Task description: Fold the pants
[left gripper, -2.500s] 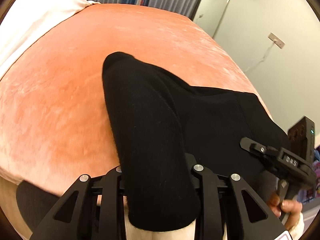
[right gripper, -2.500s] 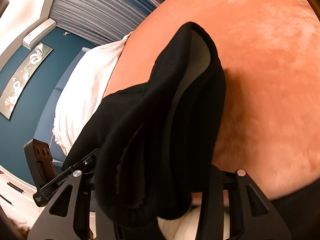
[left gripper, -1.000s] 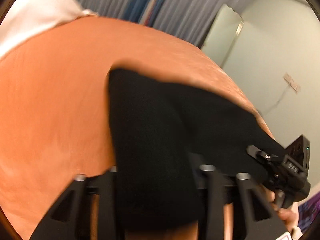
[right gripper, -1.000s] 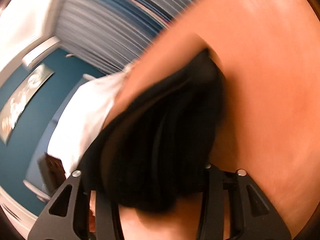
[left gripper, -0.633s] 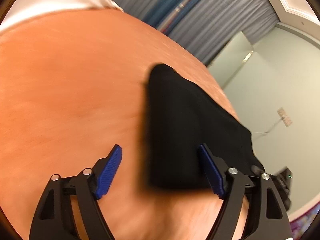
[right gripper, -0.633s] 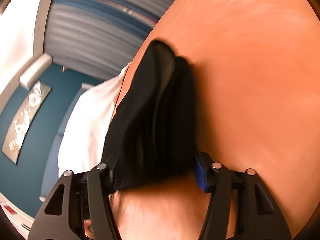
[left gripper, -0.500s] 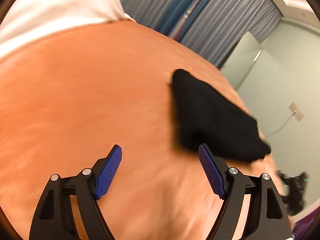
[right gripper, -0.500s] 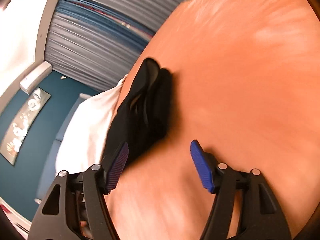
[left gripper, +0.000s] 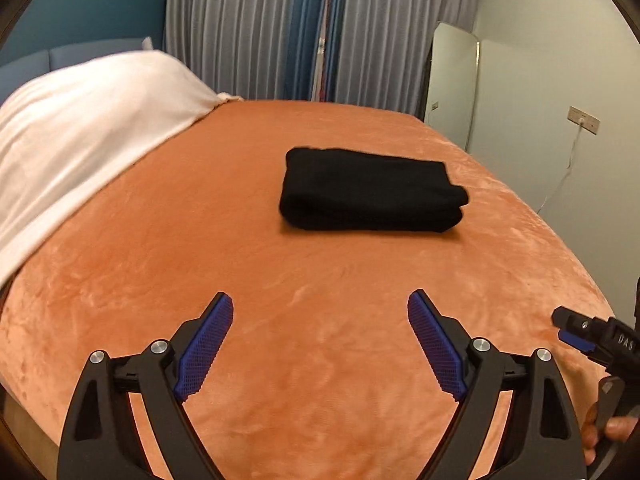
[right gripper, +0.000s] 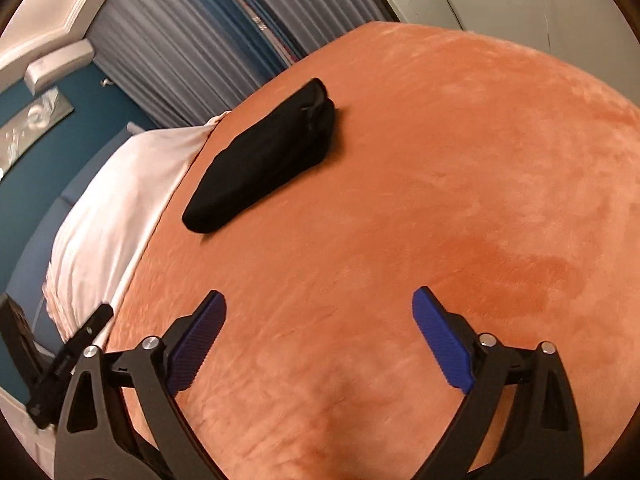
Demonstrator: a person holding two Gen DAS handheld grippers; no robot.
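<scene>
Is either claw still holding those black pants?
No: the folded black pants lie alone on the orange plush bedspread, with the left gripper open and apart from them.

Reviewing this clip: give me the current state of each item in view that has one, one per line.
black pants: folded into a compact stack, lying flat on the orange blanket, untouched.
left gripper: open, empty, short of the pants.
right gripper: open, empty, apart from the pants.
white cover: draped over the bed's far end.

The only readable text was the white letters "DAS" on the black body of the right gripper [left gripper: 576, 332], seen at the near right edge of the left wrist view.
</scene>
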